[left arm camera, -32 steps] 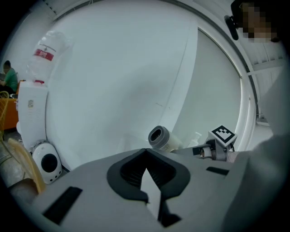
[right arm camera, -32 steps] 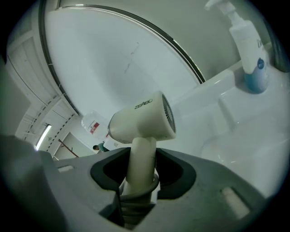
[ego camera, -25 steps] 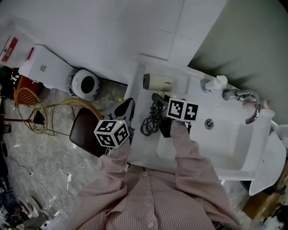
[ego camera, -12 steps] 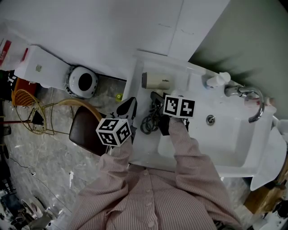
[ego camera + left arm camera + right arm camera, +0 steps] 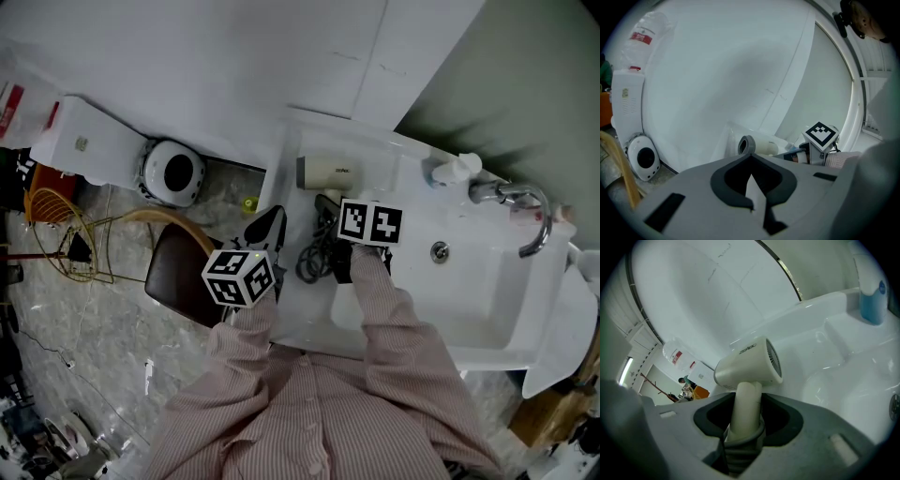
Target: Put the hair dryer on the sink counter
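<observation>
Holding: right gripper [image 5: 743, 425] has its fingers clamped on the handle [image 5: 746, 401] of the hair dryer [image 5: 747, 364], low down near where the cord leaves it
Dryer location: over the sink counter [image 5: 302, 305], left of the basin [image 5: 450, 281], barrel lying sideways close to the wall; we can't tell if the body touches the counter or sits just above it
Why that grip: handle is the slim part and fits between the fingers, while the barrel looks too fat; we judge a low grip leaves the barrel free to lie flat
Cord [image 5: 314, 258]: bunched on the counter just beside the right gripper, clear of the basin
Left gripper [image 5: 752, 187]: fingers shut together, nothing between them; it hangs off the counter's left edge, above the chair [image 5: 178, 272]; we read it as parked, since one gripper is enough here
Right arm pose: sleeve reaches forward across the counter front, marker cube up, fingers pointing away from the body
Left arm pose: forearm bent and close to the torso, fingers aimed at the dryer's nozzle end
Stage: our read is that only the release is left
Risk: round barrel could roll towards the basin
</observation>
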A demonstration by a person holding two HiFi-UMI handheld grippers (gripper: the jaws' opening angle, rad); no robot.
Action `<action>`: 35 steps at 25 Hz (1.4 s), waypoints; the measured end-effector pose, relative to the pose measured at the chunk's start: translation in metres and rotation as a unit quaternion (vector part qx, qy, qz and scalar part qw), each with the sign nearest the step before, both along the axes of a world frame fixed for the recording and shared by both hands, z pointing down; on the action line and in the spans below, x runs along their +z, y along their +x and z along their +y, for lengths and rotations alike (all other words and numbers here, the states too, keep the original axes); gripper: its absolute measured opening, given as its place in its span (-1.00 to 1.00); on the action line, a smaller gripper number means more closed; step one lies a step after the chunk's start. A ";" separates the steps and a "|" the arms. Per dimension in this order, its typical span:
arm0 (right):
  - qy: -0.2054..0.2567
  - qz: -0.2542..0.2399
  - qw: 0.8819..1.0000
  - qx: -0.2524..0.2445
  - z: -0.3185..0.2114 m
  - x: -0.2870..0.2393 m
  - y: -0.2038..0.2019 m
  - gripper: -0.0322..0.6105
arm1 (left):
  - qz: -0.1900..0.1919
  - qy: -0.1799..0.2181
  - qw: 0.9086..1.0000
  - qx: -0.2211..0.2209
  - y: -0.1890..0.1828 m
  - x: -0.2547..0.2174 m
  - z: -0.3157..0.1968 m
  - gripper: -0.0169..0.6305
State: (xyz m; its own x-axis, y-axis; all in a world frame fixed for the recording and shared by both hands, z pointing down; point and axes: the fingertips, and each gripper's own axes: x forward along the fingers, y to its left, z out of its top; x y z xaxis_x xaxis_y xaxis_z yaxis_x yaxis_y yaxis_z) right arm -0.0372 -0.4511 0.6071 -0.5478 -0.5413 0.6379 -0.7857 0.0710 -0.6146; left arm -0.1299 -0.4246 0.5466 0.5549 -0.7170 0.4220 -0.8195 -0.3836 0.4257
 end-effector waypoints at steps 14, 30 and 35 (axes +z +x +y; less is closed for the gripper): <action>0.003 0.010 1.000 -0.008 0.000 -0.002 -0.002 -0.38 | 0.004 0.010 1.000 -0.002 0.000 -0.009 0.003 -0.94; 0.072 0.088 0.993 -0.002 0.018 -0.035 0.023 -0.34 | 0.000 0.046 0.999 0.004 0.001 -0.040 0.027 -0.94; 0.127 0.097 0.987 -0.015 0.032 -0.061 0.027 -0.47 | -0.004 0.058 0.998 0.013 0.003 -0.051 0.043 -0.94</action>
